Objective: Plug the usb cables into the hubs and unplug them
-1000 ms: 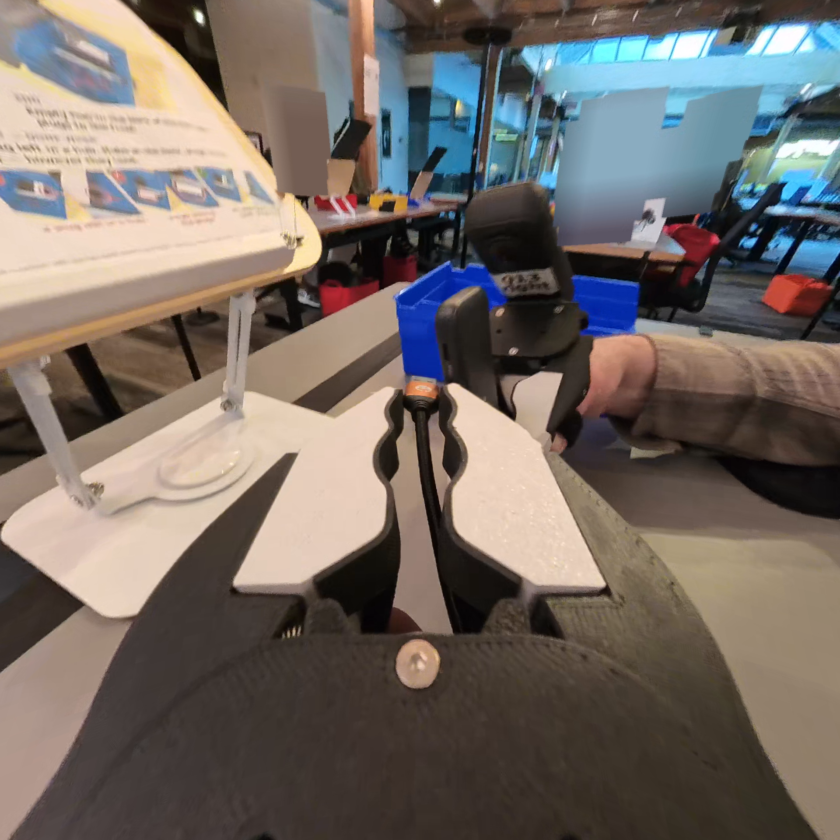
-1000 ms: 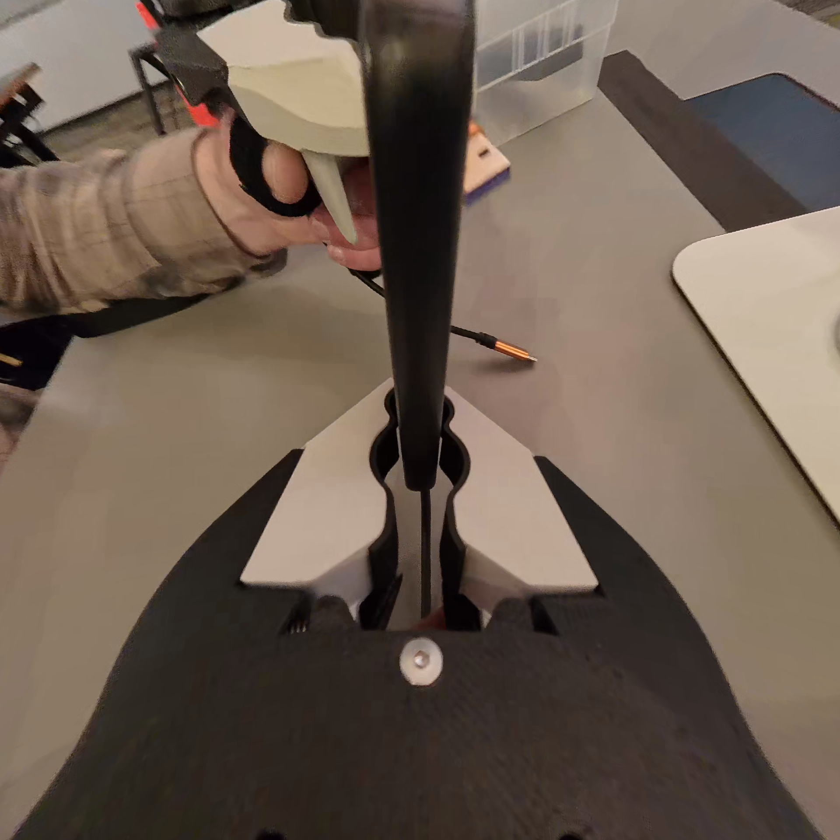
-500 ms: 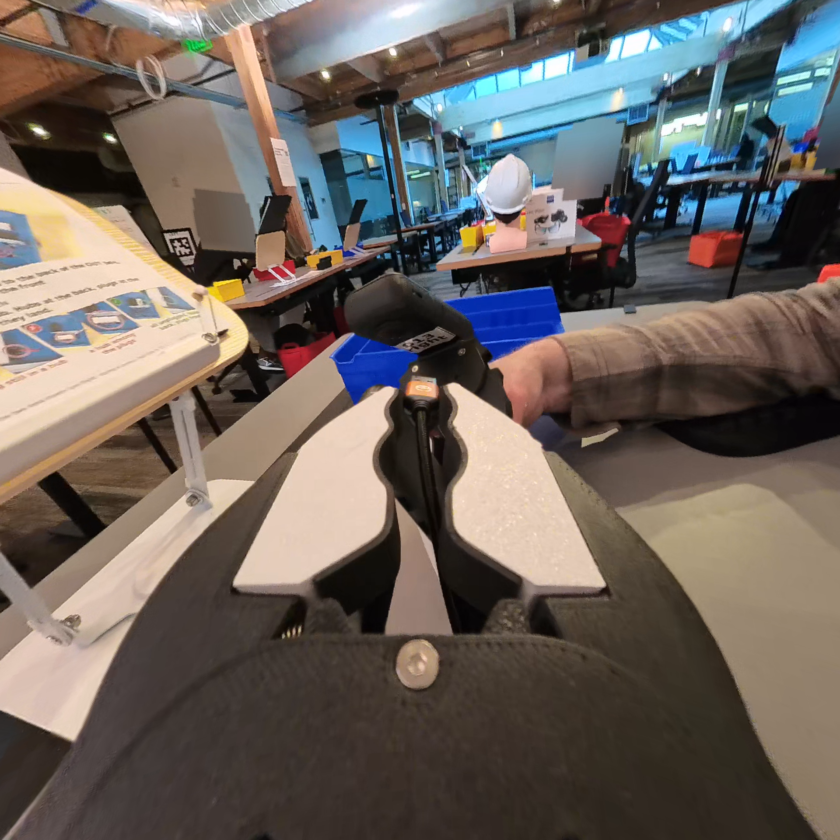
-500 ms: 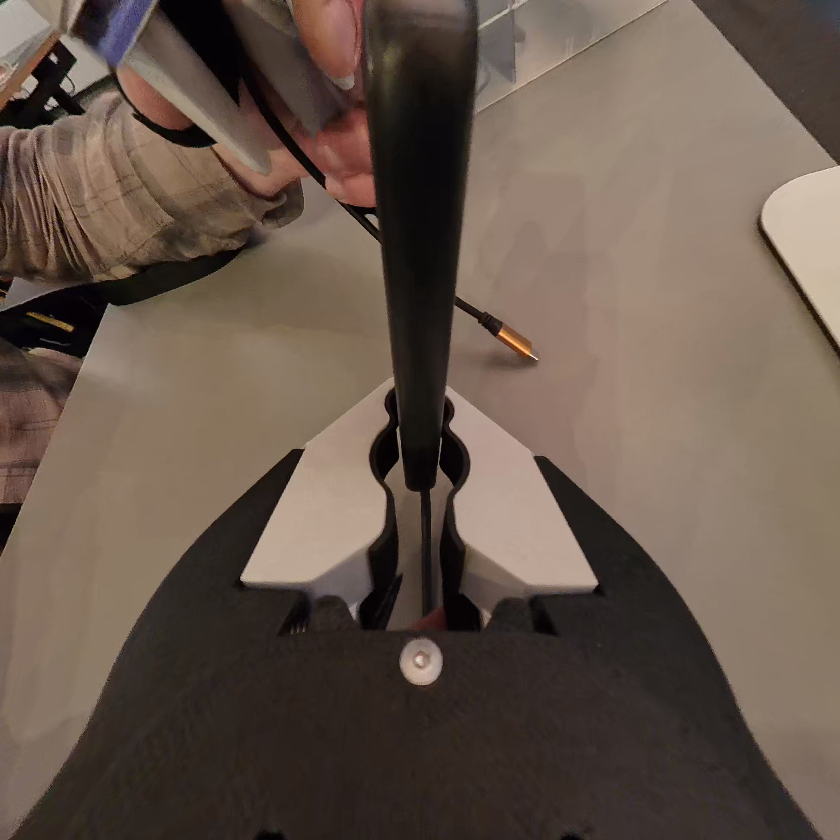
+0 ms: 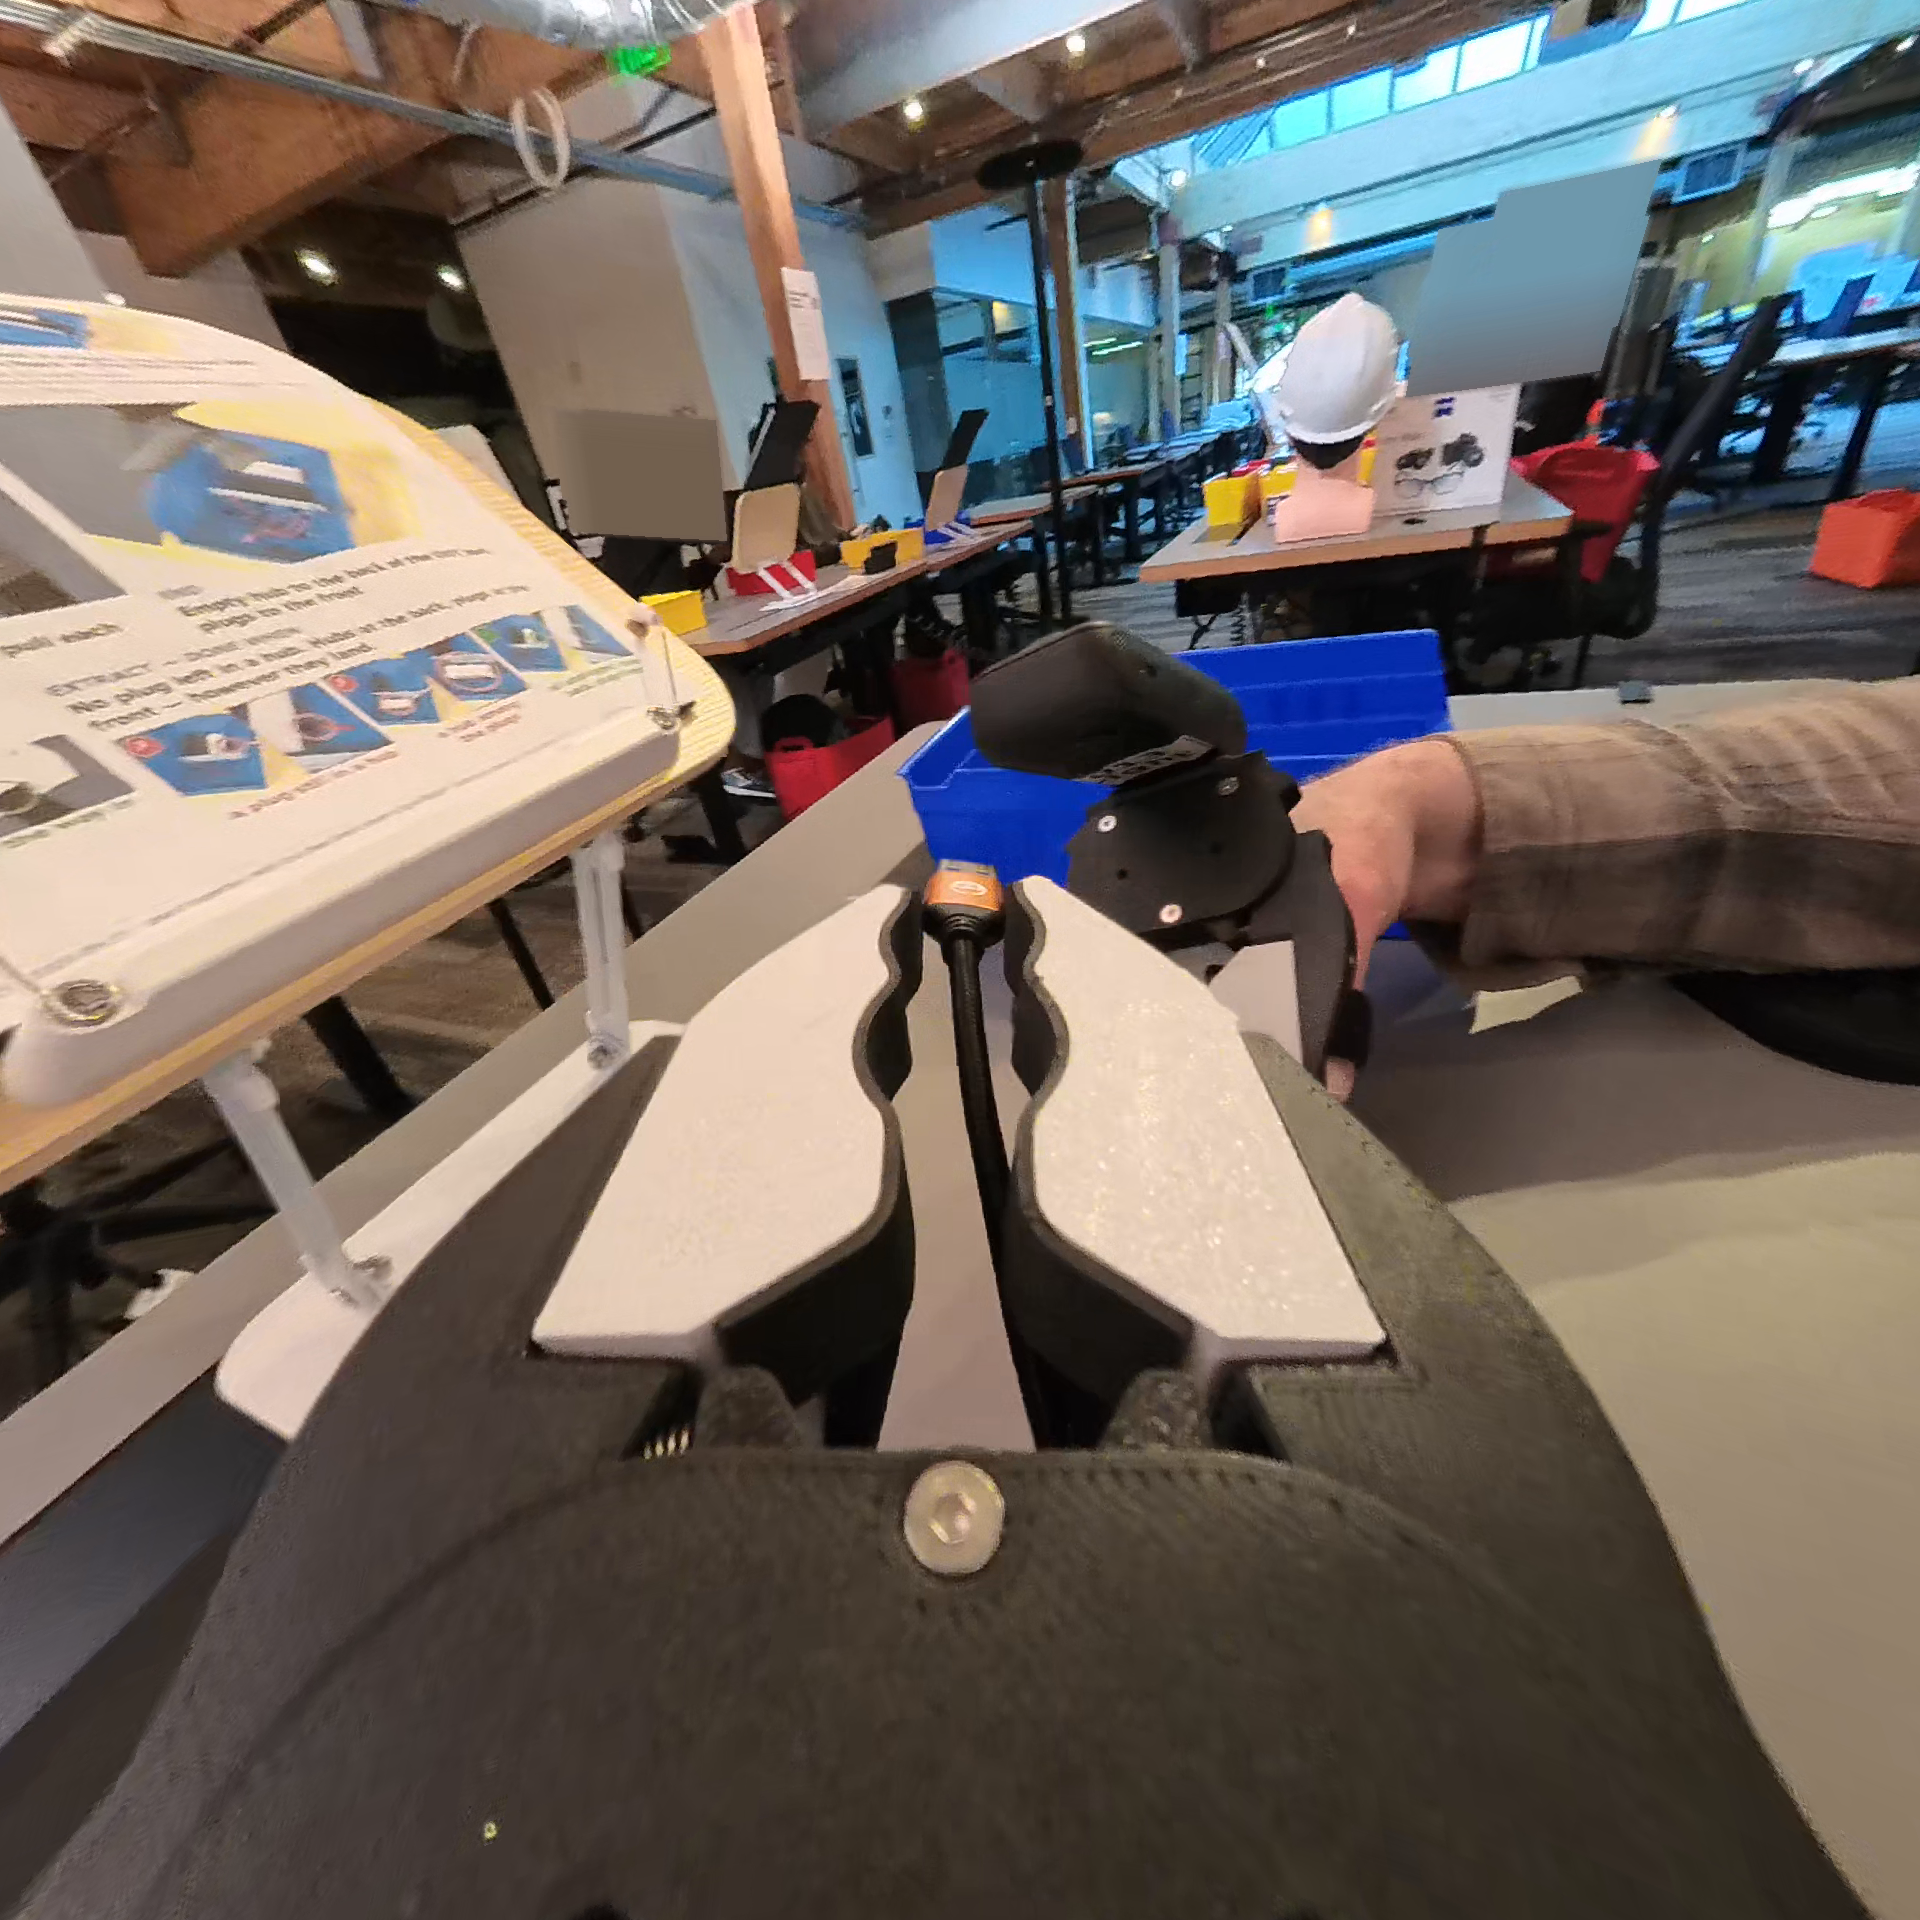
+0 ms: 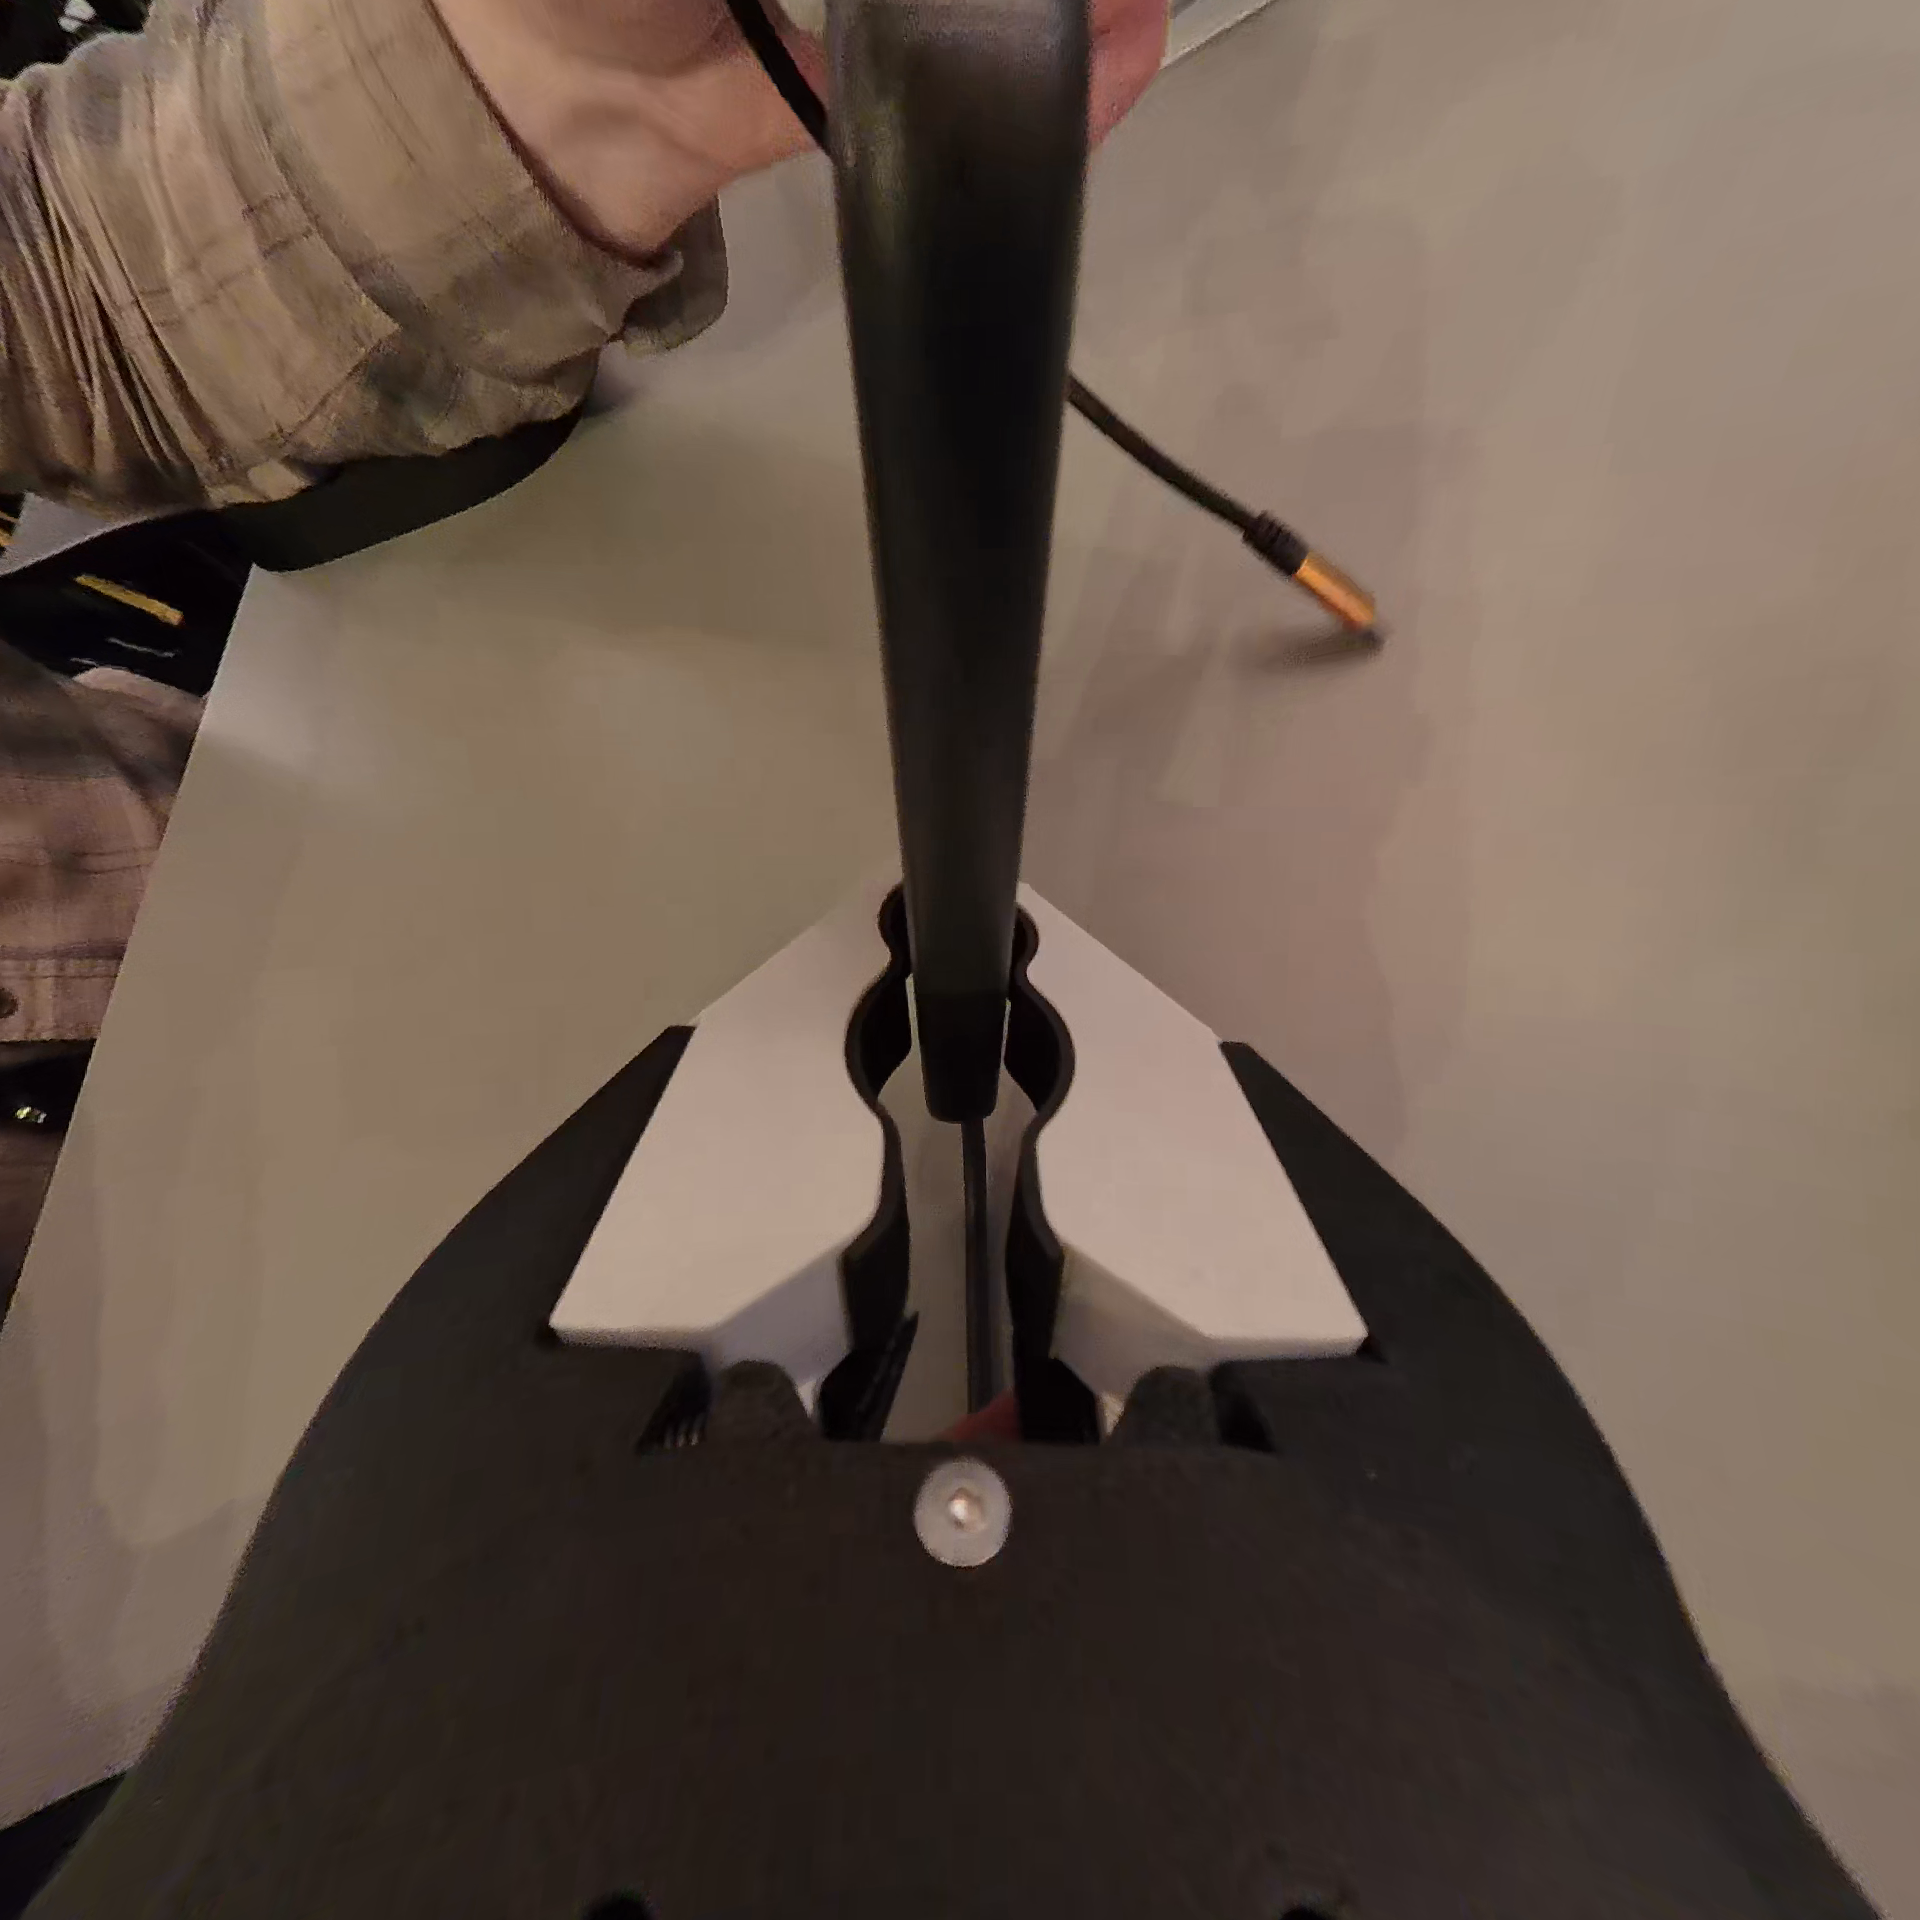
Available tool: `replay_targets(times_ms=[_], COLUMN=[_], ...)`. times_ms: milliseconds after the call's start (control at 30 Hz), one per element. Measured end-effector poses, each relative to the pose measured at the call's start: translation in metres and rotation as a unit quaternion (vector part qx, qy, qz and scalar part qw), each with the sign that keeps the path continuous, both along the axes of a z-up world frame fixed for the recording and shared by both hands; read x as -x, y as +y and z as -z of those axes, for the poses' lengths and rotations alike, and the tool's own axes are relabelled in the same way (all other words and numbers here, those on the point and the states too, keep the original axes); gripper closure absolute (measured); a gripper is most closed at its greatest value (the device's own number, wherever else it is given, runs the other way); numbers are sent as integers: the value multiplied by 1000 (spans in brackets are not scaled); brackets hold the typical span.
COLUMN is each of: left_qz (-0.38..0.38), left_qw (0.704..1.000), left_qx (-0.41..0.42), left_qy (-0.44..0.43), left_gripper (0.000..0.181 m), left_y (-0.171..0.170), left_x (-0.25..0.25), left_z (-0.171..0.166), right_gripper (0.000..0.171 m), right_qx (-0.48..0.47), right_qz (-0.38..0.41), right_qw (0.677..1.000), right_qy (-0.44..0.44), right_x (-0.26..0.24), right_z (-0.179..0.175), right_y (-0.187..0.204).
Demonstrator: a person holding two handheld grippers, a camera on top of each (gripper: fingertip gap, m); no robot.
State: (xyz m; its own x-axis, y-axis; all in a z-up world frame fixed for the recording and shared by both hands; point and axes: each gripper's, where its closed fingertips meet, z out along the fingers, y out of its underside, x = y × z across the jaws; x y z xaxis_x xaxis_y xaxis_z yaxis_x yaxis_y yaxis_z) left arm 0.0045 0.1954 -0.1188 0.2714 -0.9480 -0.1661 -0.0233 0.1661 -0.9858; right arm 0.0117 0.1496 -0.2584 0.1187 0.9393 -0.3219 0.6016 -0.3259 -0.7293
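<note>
Left claw (image 5: 961, 935) clamps the orange plug (image 5: 962, 896); right claw (image 6: 961, 966) clamps the hub (image 6: 951, 520). Align the plug squarely with the hub's port before pushing.

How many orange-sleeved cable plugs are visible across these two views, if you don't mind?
2: one plug is pinched at the left gripper fingertips; the other plug lies free on the grey table. Others may be hidden.

The hub's (image 6: 951, 520) far end runs off the top edge; the loose plug (image 6: 1335, 601) is blurred.
</note>
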Motion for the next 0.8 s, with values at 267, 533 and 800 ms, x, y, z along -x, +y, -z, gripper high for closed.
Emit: replay_targets(times_ms=[267, 533, 800], left_qz=[-22, -36, -35], left_qw=[997, 990, 984], left_qx=[19, 70, 101], left_qy=[72, 114, 141], left_gripper=[166, 166, 166], left_y=[9, 15, 18], left_x=[0, -11, -13], left_z=[15, 42, 64], right_gripper=[162, 162, 162], right_qx=[8, 22, 1], right_qz=[-40, -87, -94], right_qw=[998, 990, 986], right_qy=[-38, -108, -138], right_x=[-2, -13, -13], right_z=[9, 24, 33], right_y=[-15, -31, -31])
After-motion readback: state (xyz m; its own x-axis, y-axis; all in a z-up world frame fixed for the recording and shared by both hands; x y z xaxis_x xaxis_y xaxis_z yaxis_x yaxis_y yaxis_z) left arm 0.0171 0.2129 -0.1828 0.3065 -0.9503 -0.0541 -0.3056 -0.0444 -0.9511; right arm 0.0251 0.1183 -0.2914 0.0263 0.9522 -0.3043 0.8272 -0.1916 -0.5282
